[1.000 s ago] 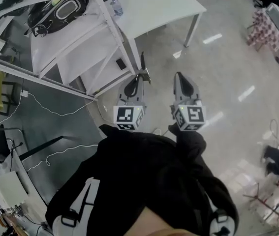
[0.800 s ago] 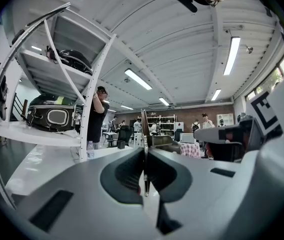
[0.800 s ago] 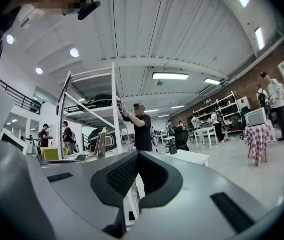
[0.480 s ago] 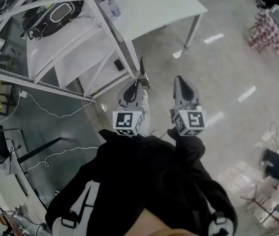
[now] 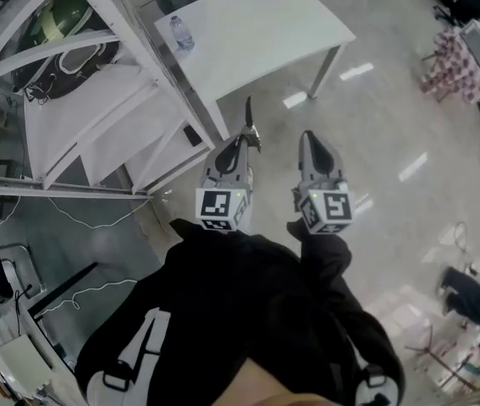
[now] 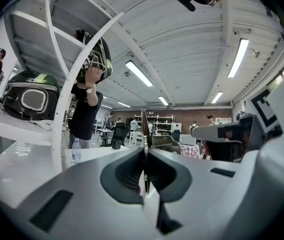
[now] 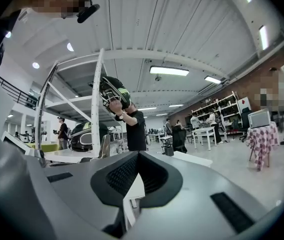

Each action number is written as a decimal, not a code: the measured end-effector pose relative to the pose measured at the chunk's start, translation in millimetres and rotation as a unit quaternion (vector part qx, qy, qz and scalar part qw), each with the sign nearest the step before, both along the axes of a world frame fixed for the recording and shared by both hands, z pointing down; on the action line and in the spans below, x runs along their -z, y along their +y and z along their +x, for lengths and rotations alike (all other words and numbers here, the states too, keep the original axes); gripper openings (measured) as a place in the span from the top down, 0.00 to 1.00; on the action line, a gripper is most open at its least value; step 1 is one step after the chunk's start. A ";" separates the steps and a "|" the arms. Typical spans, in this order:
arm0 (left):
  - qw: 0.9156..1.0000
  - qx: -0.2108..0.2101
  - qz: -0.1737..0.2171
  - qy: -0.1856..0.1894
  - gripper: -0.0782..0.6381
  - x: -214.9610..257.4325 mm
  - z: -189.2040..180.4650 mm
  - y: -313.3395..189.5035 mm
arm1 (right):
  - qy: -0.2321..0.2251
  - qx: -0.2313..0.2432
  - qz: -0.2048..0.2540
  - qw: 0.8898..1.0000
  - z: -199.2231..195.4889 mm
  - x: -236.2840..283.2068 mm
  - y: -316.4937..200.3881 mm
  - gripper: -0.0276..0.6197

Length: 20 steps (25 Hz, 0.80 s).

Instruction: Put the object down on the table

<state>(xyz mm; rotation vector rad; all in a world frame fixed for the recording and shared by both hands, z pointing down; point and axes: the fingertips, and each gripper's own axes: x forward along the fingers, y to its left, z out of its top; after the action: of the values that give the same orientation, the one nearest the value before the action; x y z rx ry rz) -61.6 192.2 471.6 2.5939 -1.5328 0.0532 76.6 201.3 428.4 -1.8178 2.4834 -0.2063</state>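
**Both tools level, short of the worktop**

Head view: the left tool clamps a thin dark object, which is held over the floor near the white worktop. A bottle stands on the worktop. The right tool is alongside the left.

Left gripper view: the jaws are pressed on the upright object.

Right gripper view: the jaws are together with nothing between them.

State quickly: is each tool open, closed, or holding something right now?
Left tool: closed on a thin dark blade-like object.
Right tool: closed, empty.
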 end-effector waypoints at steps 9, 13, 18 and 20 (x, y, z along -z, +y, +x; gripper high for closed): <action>1.000 -0.006 0.001 -0.001 0.89 32.6 -6.2 -143.3 | 0.001 -0.001 -0.004 1.000 -8.6 25.5 -141.0 0.95; 1.000 -0.012 0.001 -0.006 0.89 39.9 -7.9 -196.0 | 0.008 0.004 -0.016 1.000 -16.5 34.0 -190.0 0.95; 1.000 -0.027 0.001 -0.011 0.89 40.4 -4.6 -246.8 | 0.011 -0.006 -0.009 1.000 -13.3 33.5 -244.6 0.95; 0.999 -0.031 0.001 -0.014 0.89 39.3 -5.3 -262.3 | 0.003 -0.003 -0.018 1.000 -19.5 33.8 -260.6 0.95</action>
<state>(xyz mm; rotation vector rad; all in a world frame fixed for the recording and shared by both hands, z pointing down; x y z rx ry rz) -66.8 -70.0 432.3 2.6527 -1.4604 0.0949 57.1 -59.4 394.6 -1.8422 2.4929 -0.2467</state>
